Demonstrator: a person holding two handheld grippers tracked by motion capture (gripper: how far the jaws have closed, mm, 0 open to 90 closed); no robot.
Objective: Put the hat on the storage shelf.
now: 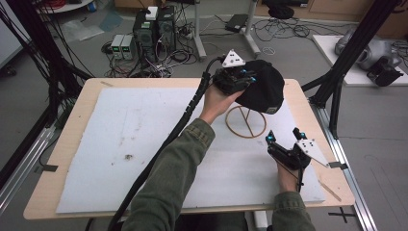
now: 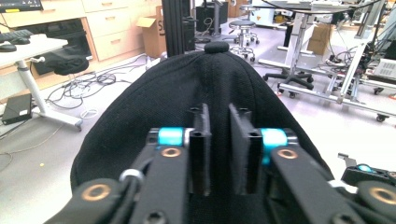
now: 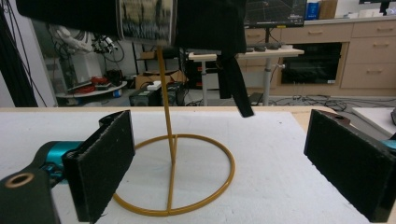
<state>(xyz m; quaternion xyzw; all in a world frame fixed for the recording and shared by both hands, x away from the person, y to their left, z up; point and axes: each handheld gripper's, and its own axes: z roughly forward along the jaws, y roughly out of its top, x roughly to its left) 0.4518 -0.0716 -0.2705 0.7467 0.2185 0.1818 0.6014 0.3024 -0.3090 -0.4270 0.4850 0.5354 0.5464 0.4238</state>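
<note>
Black jaws of the left gripper (image 2: 219, 154) are seen pinched onto fabric of the black cap (image 2: 205, 88), just beyond them | cap is perched atop the yellow wire stand (image 3: 170, 177) | judged soft, light, easily deformed; best taken at crown or brim | right gripper (image 3: 219, 163) is held wide open, empty, stand between its pads.

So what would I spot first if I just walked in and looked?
Probably the black cap at the table's far side, up on a thin yellow stand with a ring base. The left gripper pinches the cap's cloth between nearly closed jaws. Nearer the person, the right gripper waits with its jaws wide open, facing the stand.
</note>
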